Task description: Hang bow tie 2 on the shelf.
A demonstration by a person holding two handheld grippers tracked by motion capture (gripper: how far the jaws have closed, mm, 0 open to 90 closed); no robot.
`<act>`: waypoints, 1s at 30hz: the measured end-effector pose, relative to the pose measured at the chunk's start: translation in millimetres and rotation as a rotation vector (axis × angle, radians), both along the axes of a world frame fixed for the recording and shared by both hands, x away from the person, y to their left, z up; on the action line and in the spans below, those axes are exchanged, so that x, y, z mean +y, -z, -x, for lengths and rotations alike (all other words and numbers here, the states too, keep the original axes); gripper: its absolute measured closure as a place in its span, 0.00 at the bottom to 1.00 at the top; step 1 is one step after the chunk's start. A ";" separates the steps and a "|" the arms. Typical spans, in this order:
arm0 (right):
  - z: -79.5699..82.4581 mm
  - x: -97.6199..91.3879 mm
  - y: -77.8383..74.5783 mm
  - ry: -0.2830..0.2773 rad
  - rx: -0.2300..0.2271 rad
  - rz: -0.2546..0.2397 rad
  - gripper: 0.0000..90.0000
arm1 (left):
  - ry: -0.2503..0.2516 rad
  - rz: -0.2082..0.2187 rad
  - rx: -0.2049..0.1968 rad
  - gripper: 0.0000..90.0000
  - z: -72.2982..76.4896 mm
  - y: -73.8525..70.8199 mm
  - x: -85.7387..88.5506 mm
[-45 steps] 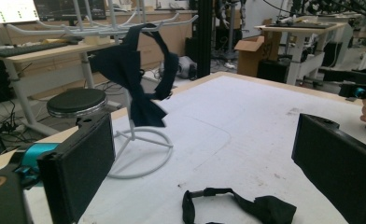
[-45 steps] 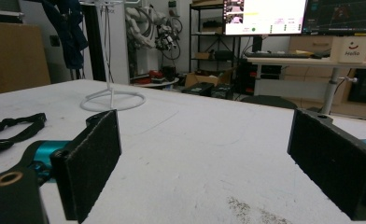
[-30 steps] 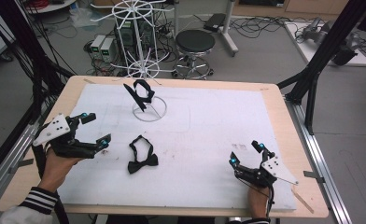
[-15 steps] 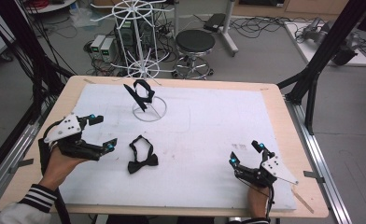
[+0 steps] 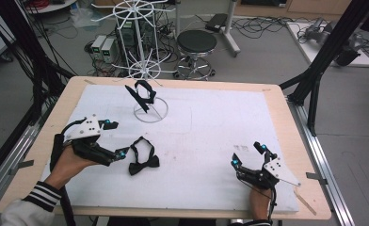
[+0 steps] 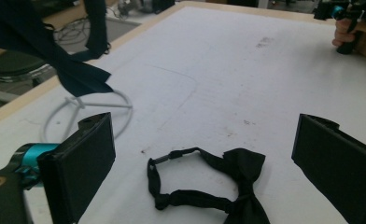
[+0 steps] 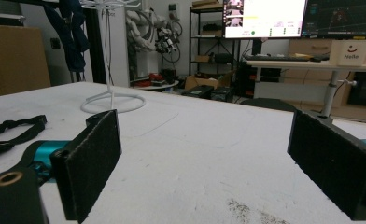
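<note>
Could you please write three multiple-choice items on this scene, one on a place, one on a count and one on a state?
1. Where does the loose bow tie lie?
A. on the white mat, just in front of the left gripper
B. on the stool
C. between the right gripper's jaws

2. How many bow ties are there, counting the one on the wire stand?
A. one
B. two
C. four

3. How do the left gripper's jaws stand?
A. shut on the strap
B. shut on nothing
C. open, holding nothing

Answers: 1 A, the high view shows it flat on the mat beside the left jaws. 2 B, one lies on the mat and the hanging bow tie is on the stand. 3 C, the left gripper view shows both pads wide apart, the tie between and beyond them.
</note>
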State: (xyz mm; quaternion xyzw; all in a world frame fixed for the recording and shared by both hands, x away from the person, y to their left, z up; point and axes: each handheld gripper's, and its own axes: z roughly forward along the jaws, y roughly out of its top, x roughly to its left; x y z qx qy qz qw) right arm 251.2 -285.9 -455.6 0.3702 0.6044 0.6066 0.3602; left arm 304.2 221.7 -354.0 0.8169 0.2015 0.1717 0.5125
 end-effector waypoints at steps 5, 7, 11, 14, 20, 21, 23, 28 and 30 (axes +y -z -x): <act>-0.2 -0.3 0.0 -0.003 -0.003 0.001 0.10 | 0.015 -0.058 0.024 0.07 -4.5 4.6 -10.0; -0.1 -0.2 0.0 -0.001 0.002 -0.003 0.10 | 0.029 -0.086 0.037 0.07 -5.6 6.9 -14.4; -0.5 -0.2 0.0 -0.001 0.002 -0.002 0.10 | 0.038 -0.120 0.050 0.08 -7.0 9.8 -20.0; -0.3 -0.3 -0.1 -0.001 0.003 -0.004 0.10 | 0.040 -0.139 0.060 0.08 -8.3 11.1 -22.9; -0.1 -0.2 0.0 0.000 0.001 -0.003 0.10 | 0.060 -0.184 0.080 0.11 -10.6 13.4 -30.3; -0.1 -0.2 0.0 0.000 0.001 -0.002 0.10 | 0.063 -0.197 0.085 0.11 -10.7 13.8 -32.3; -0.2 -0.4 0.1 -0.003 -0.005 0.001 0.10 | 0.063 -0.214 0.095 0.11 -11.8 14.7 -34.7; -0.2 -0.5 0.1 -0.003 -0.004 0.001 0.10 | 0.079 -0.271 0.126 0.11 -13.5 18.6 -41.9; 0.0 -0.1 0.1 -0.001 -0.005 0.001 0.10 | 0.086 -0.293 0.133 0.12 -13.8 20.4 -44.0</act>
